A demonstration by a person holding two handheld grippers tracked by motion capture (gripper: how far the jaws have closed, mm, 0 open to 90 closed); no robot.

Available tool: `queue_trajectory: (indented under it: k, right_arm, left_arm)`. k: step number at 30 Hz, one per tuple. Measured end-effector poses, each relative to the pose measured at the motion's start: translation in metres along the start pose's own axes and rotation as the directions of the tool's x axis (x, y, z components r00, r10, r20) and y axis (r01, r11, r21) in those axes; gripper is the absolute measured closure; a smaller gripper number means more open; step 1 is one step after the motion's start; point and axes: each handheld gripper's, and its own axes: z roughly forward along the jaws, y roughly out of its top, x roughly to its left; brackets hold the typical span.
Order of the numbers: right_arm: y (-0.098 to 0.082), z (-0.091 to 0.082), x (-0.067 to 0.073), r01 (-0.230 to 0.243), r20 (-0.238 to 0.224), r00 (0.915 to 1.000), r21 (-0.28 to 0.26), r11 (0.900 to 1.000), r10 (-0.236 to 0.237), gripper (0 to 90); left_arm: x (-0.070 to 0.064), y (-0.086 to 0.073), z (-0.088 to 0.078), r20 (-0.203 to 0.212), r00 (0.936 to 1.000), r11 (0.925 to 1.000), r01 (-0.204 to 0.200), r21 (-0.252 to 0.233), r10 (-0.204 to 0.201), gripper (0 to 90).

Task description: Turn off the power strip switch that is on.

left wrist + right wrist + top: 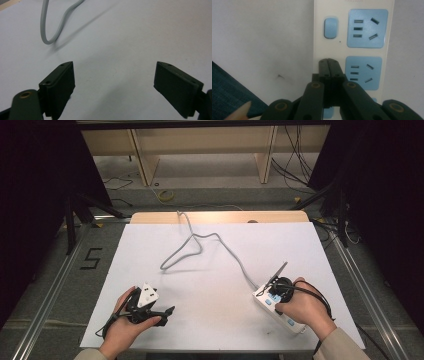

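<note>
On the white table [210,285], the grey cable [200,242] looped near the middle toward 12 o'clock, your right claw [328,65] pressed closed on the power strip [277,309] at 4 o'clock, and your left claw [113,82] hung wide open, empty, at 8 o'clock.

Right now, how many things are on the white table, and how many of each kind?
Power strips: 1
Grey cables: 1
Grippers, left and right: 2
Total: 4

White power strip [280,310] (blue sockets) lies flat.
</note>
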Motion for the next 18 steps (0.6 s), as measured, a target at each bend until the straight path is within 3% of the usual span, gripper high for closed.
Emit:
queue_trajectory:
  k: [18]
  right_arm:
    - [0.0002,0.0002,0.0,0.0,0.0,1.0,-0.001,1.0,0.0,90.0]
  left_arm:
    - [0.0,0.0,0.0004,0.0,1.0,1.0,-0.002,0.002,0.002,16.7]
